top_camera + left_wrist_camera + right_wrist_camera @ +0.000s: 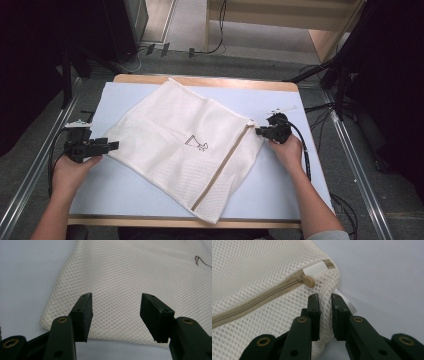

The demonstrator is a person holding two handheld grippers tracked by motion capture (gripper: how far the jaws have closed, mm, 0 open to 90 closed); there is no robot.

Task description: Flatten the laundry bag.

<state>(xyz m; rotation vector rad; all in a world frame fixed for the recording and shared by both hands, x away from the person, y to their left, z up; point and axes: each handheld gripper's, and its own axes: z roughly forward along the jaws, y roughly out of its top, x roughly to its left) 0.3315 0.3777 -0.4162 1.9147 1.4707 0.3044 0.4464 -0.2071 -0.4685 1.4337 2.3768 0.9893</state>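
Closest to me, the big white mesh laundry bag (185, 150) lies flat and skewed across the pale blue table (285, 175), one corner poking over the near edge. Plenty of bare table on both sides. Right gripper (263, 132) is pinching the mesh corner just beside the tan zipper pull (309, 281), probably to anchor it. Left gripper (111, 145) has its jaws spread wide at the opposite edge, nothing between them yet.

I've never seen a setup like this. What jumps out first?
A big white mesh laundry bag with a tan zipper lies spread across the pale blue table. The right gripper pinches the bag's edge just below the zipper pull, while the left gripper hangs open at the opposite corner.
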